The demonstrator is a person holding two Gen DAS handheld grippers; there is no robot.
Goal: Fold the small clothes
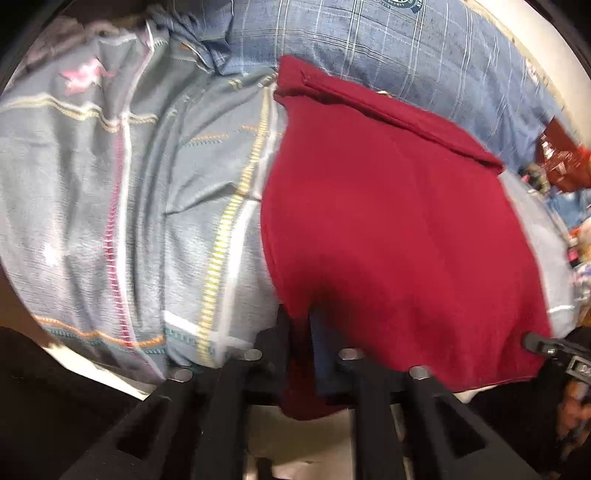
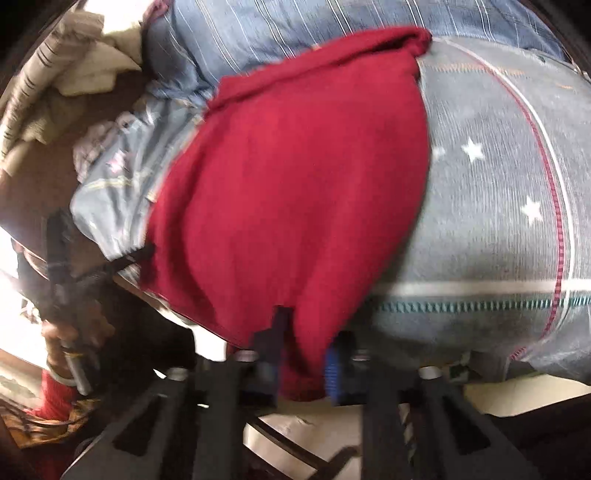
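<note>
Clamped on the near hem of the dark red knit garment, the left gripper pinches one corner and the right gripper the other. It lies over a grey-blue patterned bedsheet, collar turned down; folding looks barely begun.

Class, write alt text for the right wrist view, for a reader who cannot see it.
The right gripper pinches the near edge of a red garment spread over a grey-blue bedsheet with white stars and stripes. A blue striped cloth lies beyond, and the left gripper shows at the garment's left edge.
</note>
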